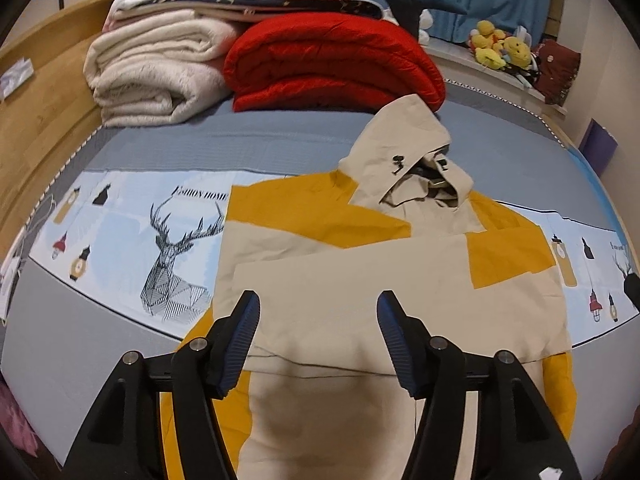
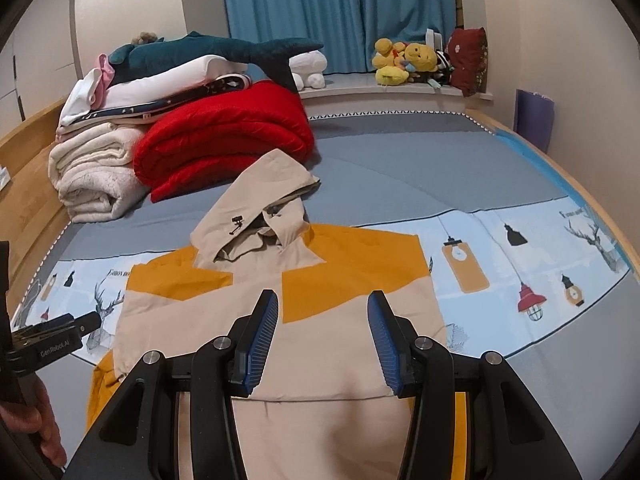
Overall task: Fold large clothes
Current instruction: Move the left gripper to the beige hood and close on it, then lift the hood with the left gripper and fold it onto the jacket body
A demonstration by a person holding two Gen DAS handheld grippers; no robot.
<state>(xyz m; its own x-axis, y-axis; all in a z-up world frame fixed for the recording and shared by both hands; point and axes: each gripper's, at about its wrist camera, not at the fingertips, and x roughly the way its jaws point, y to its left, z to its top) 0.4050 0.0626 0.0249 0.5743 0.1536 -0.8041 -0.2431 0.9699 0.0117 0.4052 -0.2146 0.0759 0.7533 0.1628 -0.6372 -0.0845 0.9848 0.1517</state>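
A beige and mustard hooded jacket (image 1: 360,280) lies flat on the bed, hood (image 1: 404,148) pointing away, both sleeves folded in across the body. It also shows in the right wrist view (image 2: 280,320). My left gripper (image 1: 318,308) is open and empty, hovering above the jacket's lower body. My right gripper (image 2: 322,308) is open and empty, also above the jacket's middle. The left gripper's body shows at the left edge of the right wrist view (image 2: 52,336).
The bed (image 1: 240,140) has a grey cover and a pale blue printed sheet (image 1: 140,232). At its head lie a folded red quilt (image 1: 332,64), cream blankets (image 1: 152,76) and a toy shark (image 2: 216,54). Plush toys (image 2: 404,60) sit on the window ledge.
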